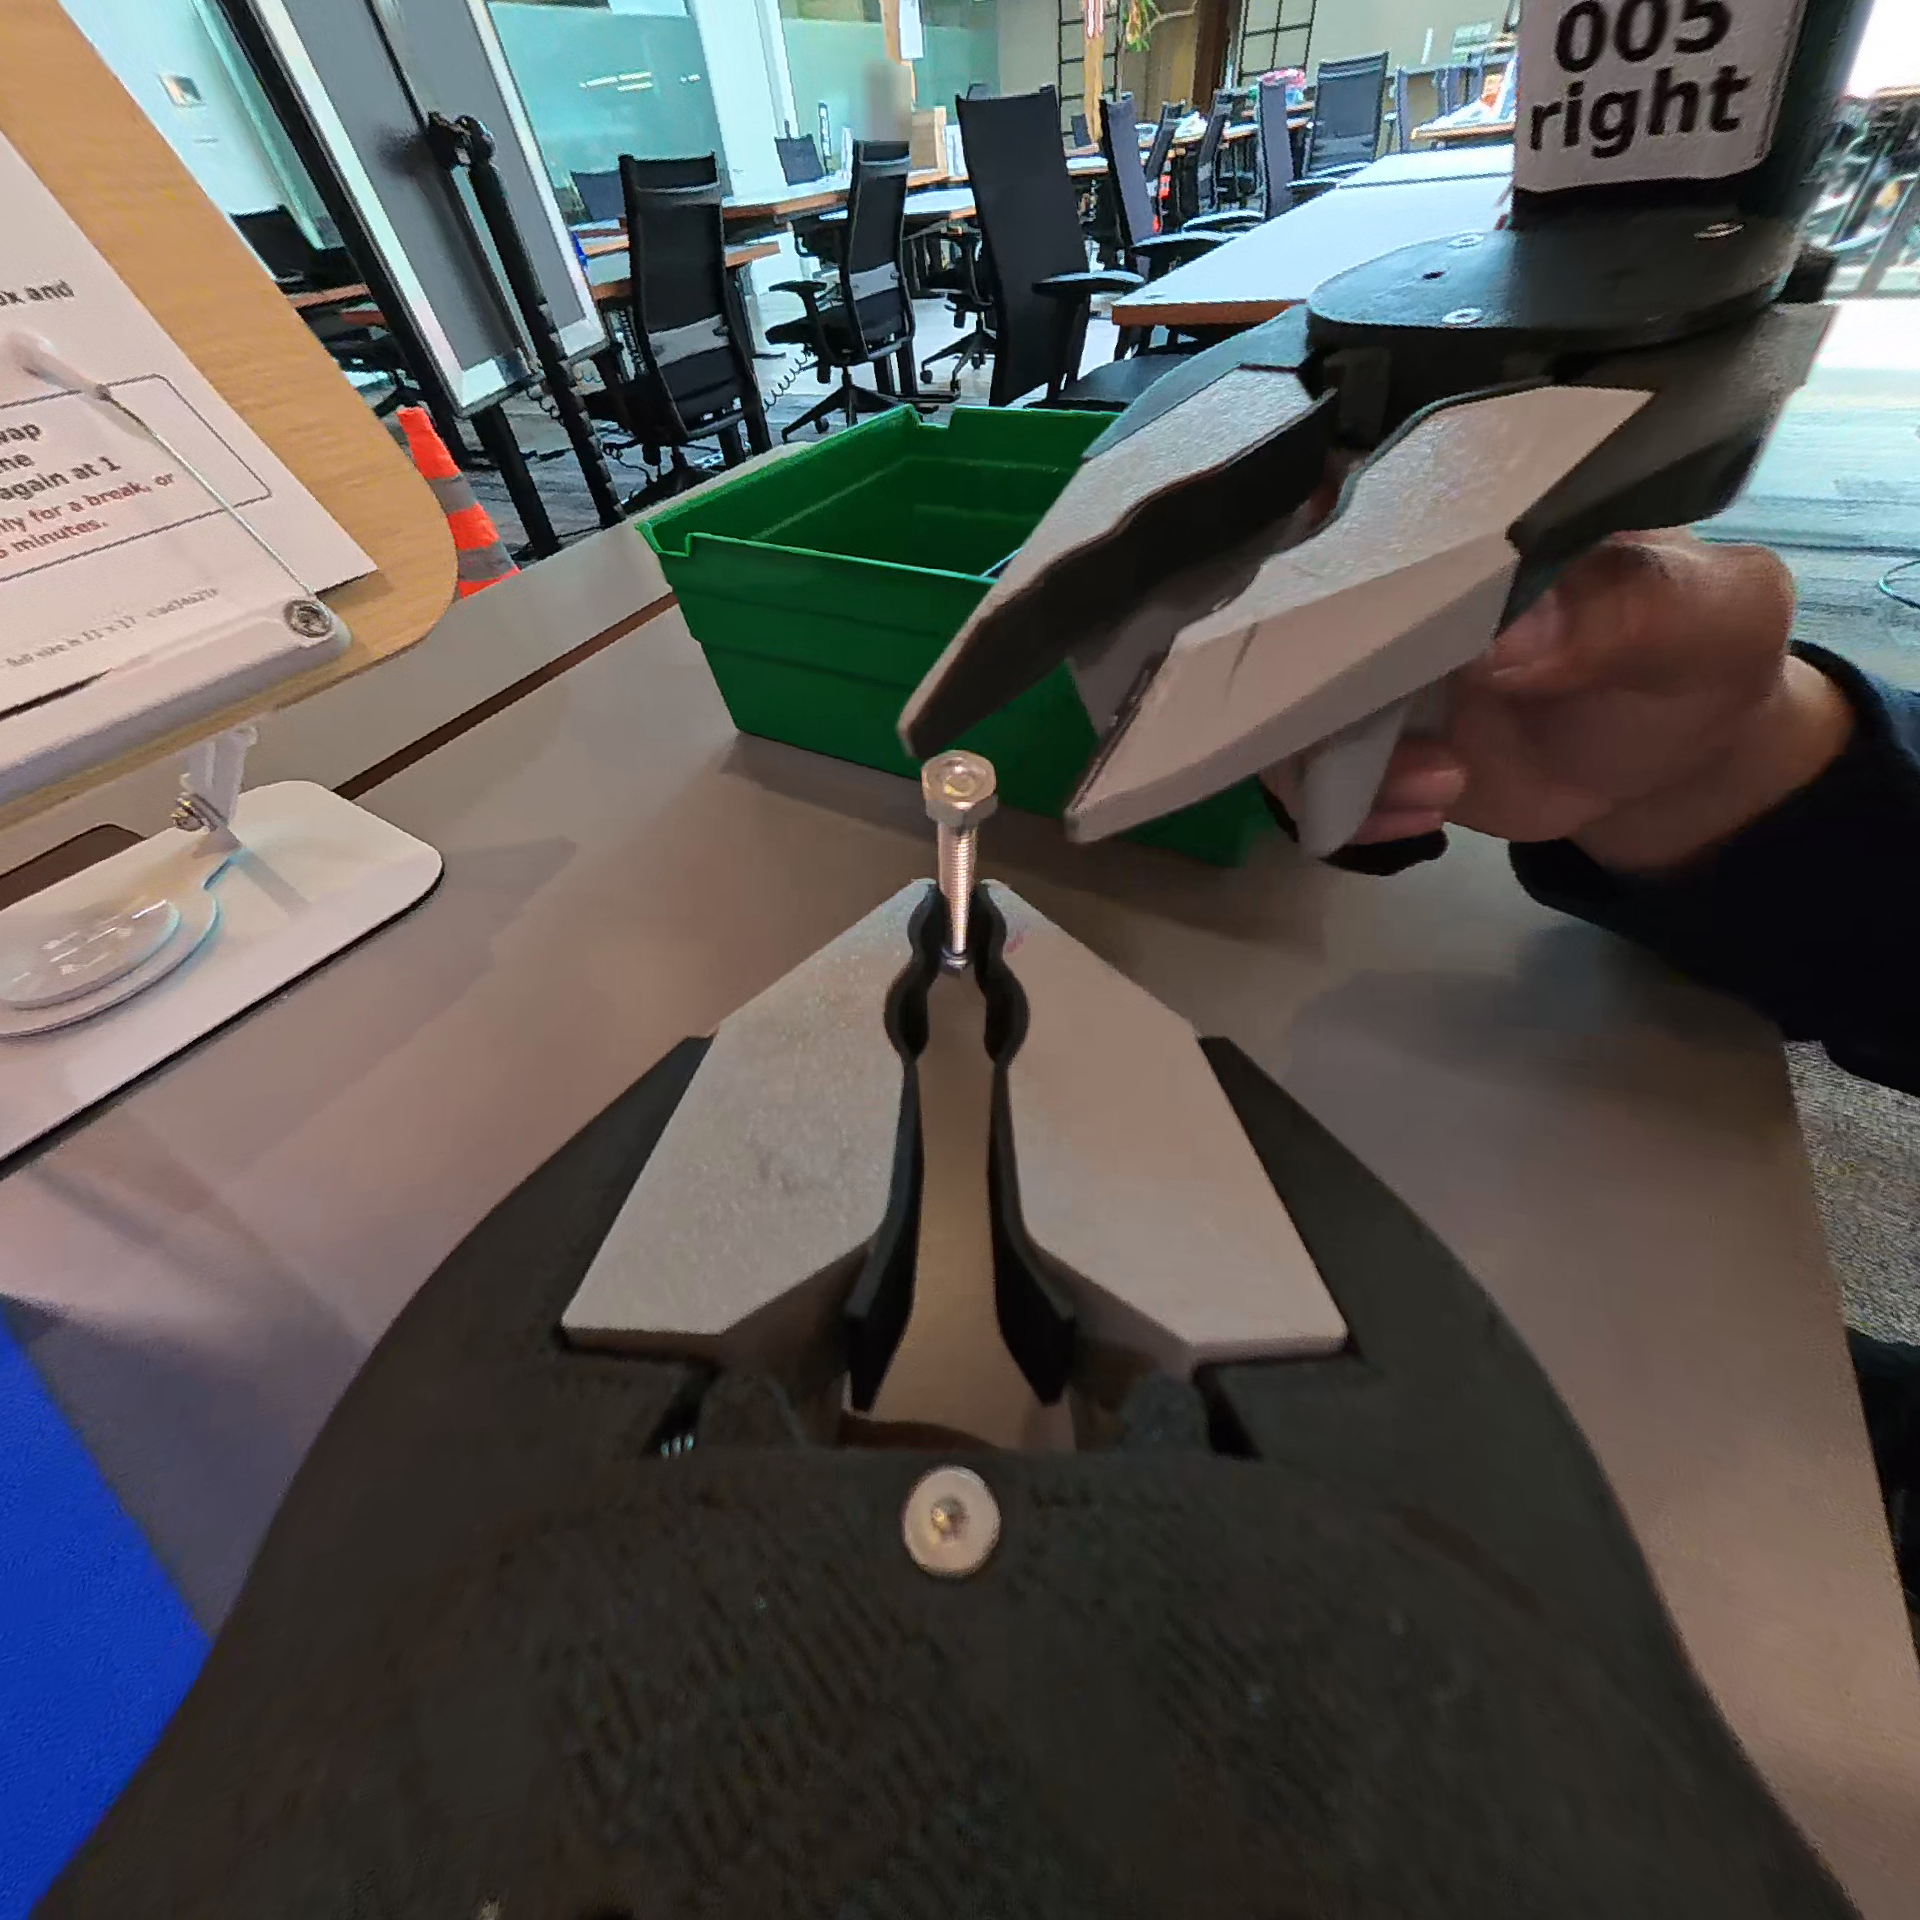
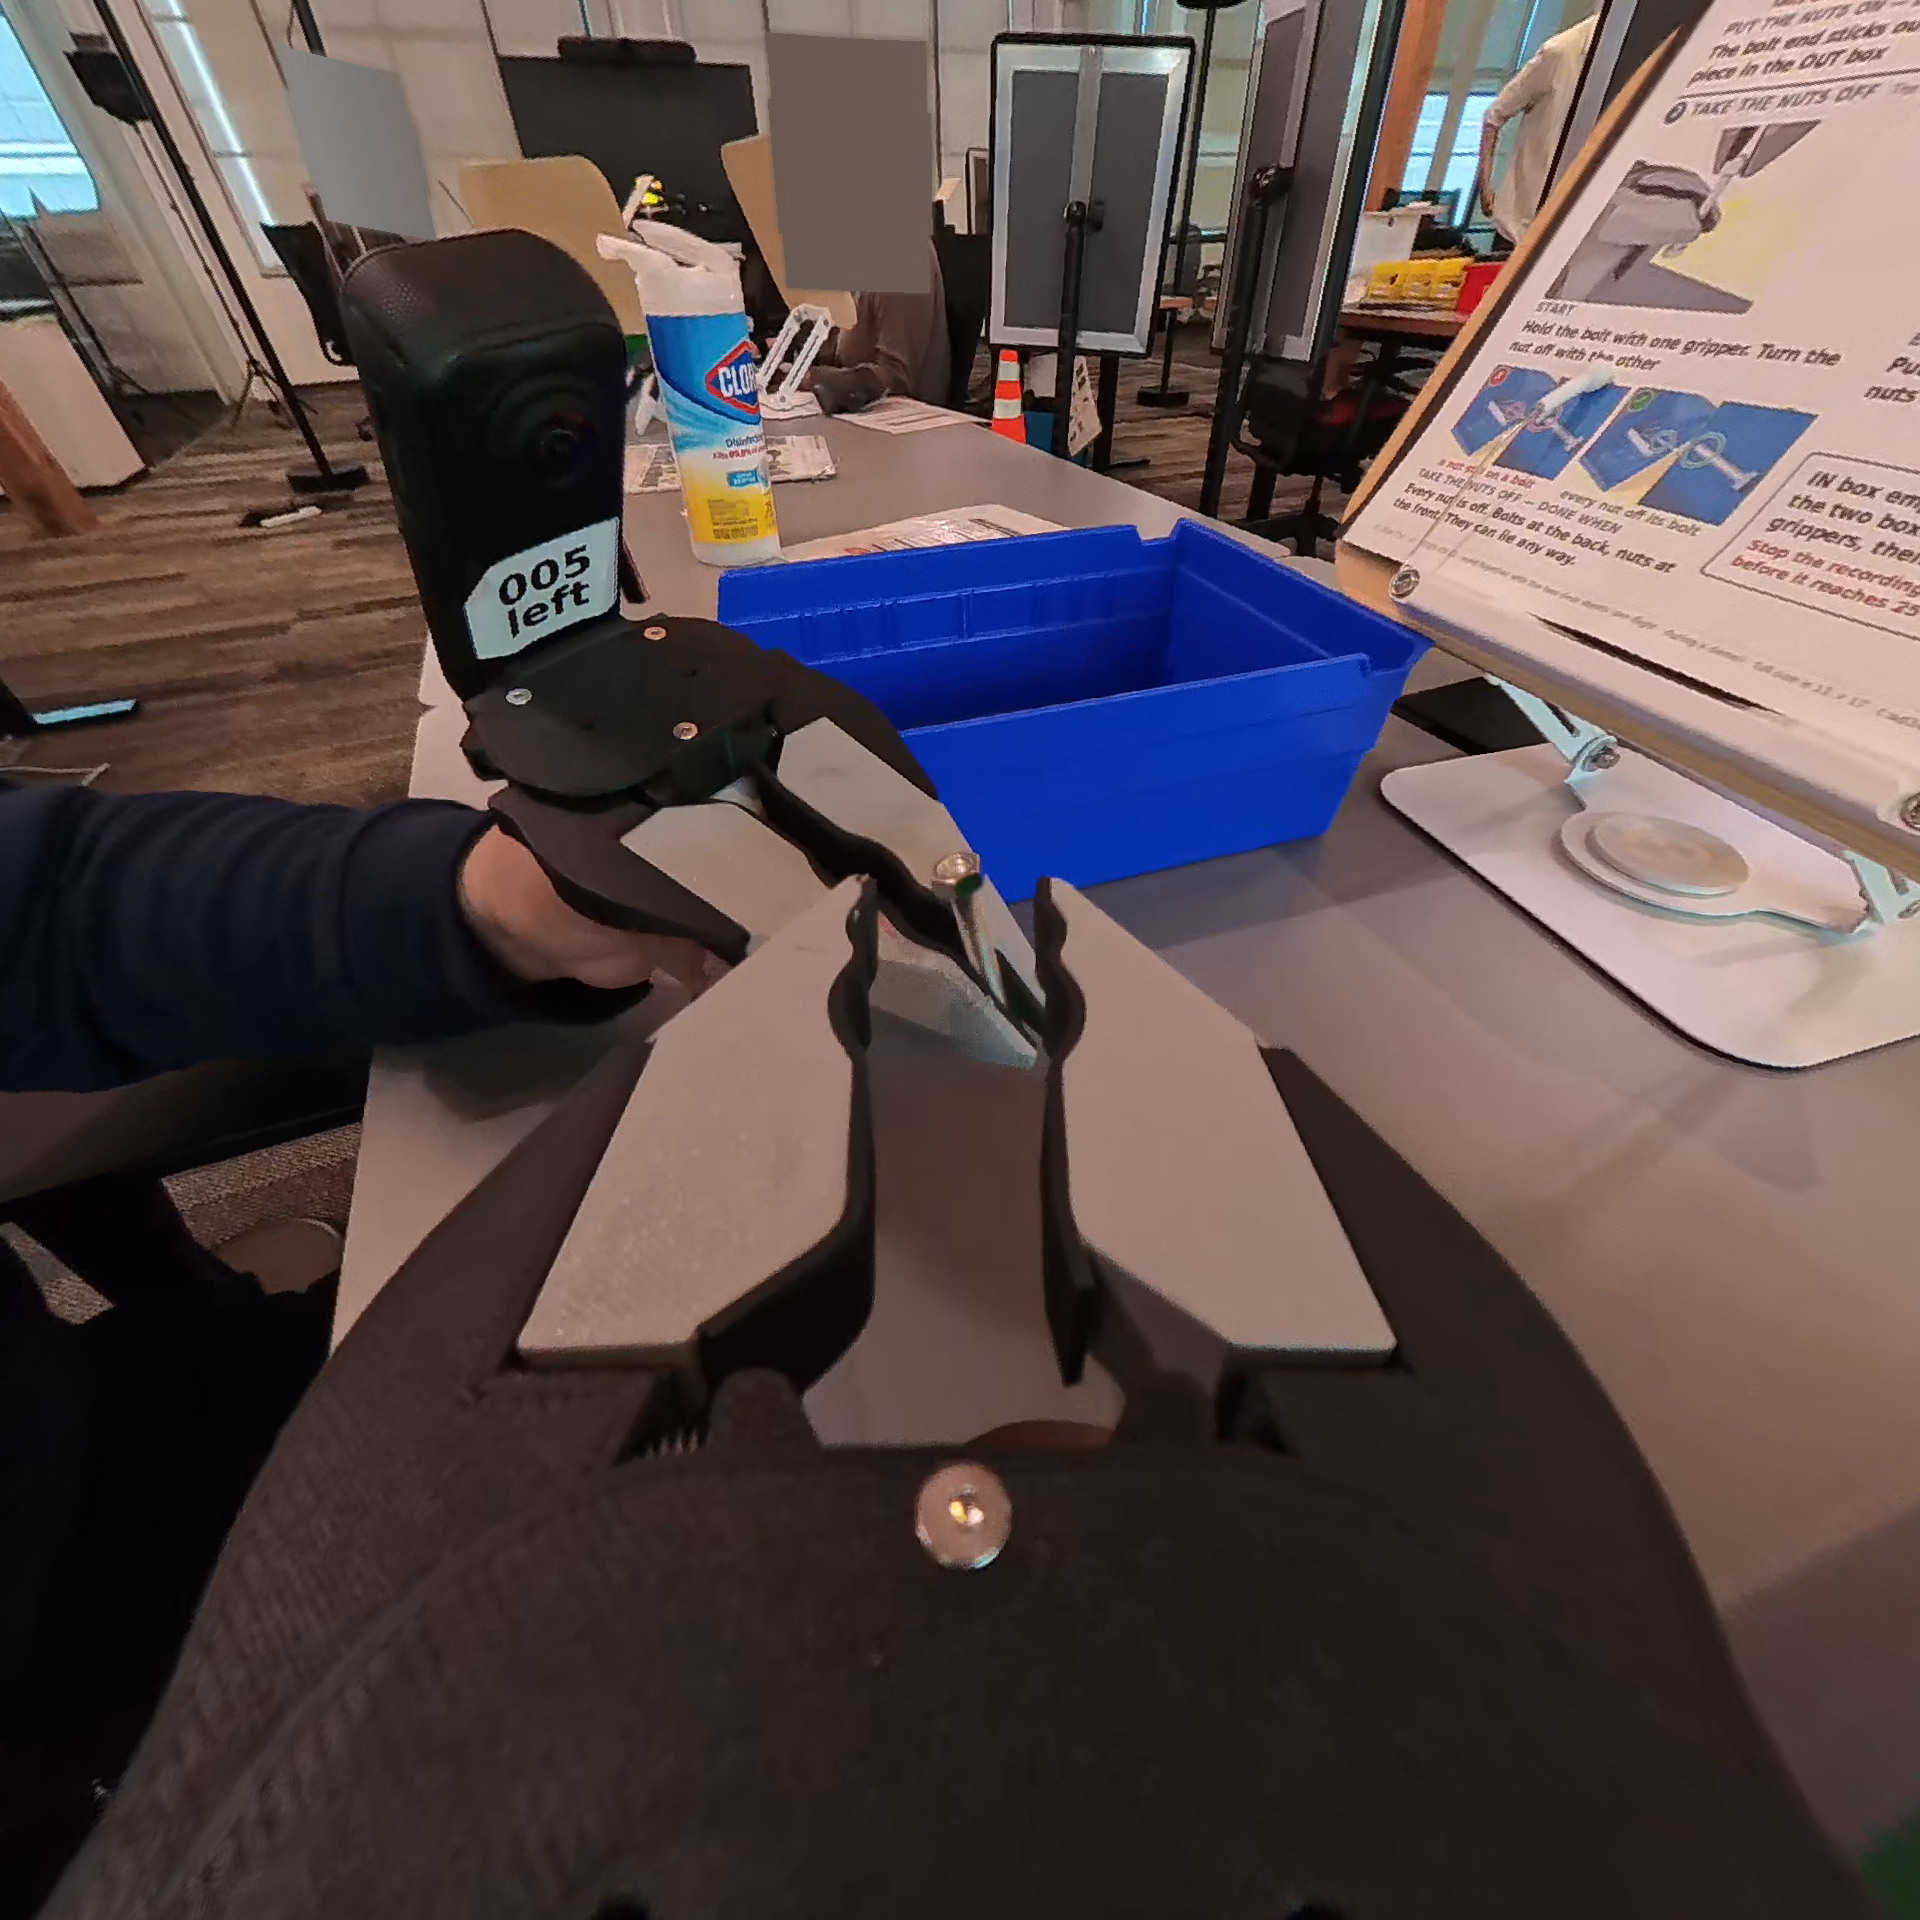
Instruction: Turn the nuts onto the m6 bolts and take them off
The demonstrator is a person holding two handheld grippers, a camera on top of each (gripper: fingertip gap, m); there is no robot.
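My left gripper (image 1: 956, 906) is shut on the lower end of a silver M6 bolt (image 1: 957, 883) and holds it upright above the grey table (image 1: 582, 935). A hex nut (image 1: 958, 787) sits at the bolt's top end. My right gripper (image 2: 954, 902) is open, with its fingertips on either side of the bolt's top end (image 2: 958, 873) and apart from it. In the left wrist view the right gripper (image 1: 994, 774) comes in from the upper right, held by a hand (image 1: 1621, 686). The left gripper also shows in the right wrist view (image 2: 1013, 1023).
A green bin (image 1: 831, 582) stands behind the bolt in the left wrist view. A blue bin (image 2: 1091, 717) stands behind it in the right wrist view. An instruction board on a white stand (image 2: 1683, 416) is to the side. A wipes canister (image 2: 712, 416) stands farther back. The gap from one gripper's tips to the other's is roughly 4 cm.
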